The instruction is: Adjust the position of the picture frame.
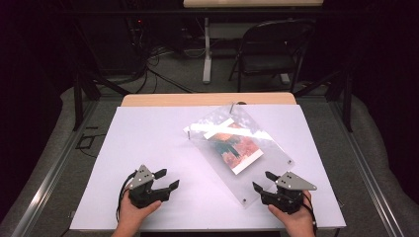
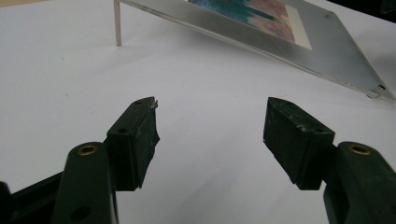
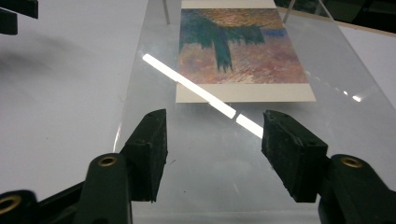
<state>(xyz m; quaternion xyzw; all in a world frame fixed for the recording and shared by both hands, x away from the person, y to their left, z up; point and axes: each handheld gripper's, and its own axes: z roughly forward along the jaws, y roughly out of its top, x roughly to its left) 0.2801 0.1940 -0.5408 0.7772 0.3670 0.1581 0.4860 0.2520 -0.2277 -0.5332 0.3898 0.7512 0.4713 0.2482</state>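
The clear acrylic photo frame with a colourful print [image 1: 236, 148] lies right of centre on the white table [image 1: 148, 143] — its long axis runs diagonally, far-left to near-right, far end propped on metal legs. Both the left gripper [image 1: 167, 179] and right gripper [image 1: 262, 180] stand wide, holding nothing — the right at the frame's near corner.

My left gripper [image 1: 166, 180] and right gripper [image 1: 259, 181], low in the frame either side of centre, are matte black two-jaw bodies, each topped by a grey three-cornered plate [image 1: 143, 177] with small dark screw holes and trailing a black cable [image 1: 120, 193] back past the wrist. In both gripper views my jaws are chunky black arms with a brass-coloured rivet near each joint, ending in blocky black pads [image 2: 143, 135] with scuffed, chipped edges and small recessed holes. My hands [image 1: 134, 217] and wrists are bare, no sleeves in frame.
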